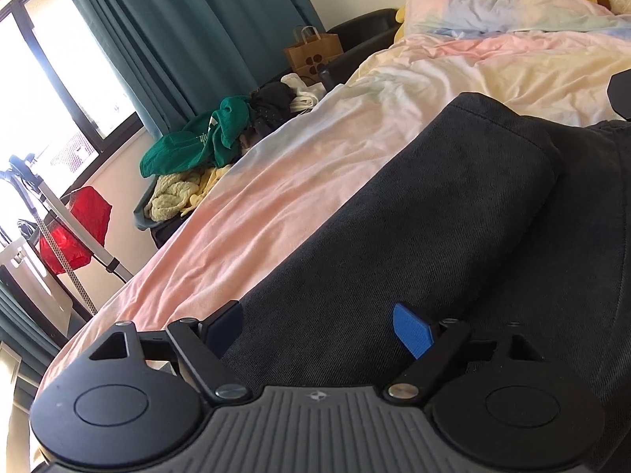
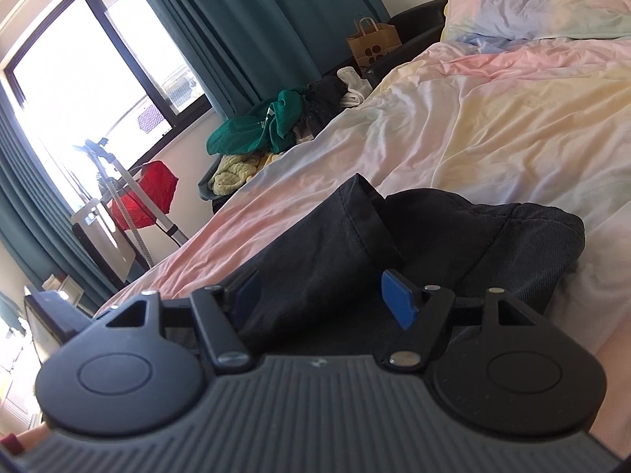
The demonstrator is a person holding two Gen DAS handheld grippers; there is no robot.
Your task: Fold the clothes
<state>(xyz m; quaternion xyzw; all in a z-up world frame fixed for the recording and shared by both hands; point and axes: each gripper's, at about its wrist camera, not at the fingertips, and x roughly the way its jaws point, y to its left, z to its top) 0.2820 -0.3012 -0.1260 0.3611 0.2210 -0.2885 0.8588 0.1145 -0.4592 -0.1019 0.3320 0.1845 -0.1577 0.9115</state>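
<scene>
The dark trousers [image 1: 453, 213] lay folded on the bed [image 1: 276, 181], their long axis running away from the cameras toward the pillows [image 1: 504, 8]. The left hand-held gripper [image 1: 319, 327] tilted downward over the near end of the cloth, its blue pads wide apart and gripping nothing. The right hand-held gripper [image 2: 319, 299] tilted down too — jaws spread, cloth lying between them unpinched. A green garment [image 2: 260, 126] in the pile beside the bed bore white lettering — too small to read.
</scene>
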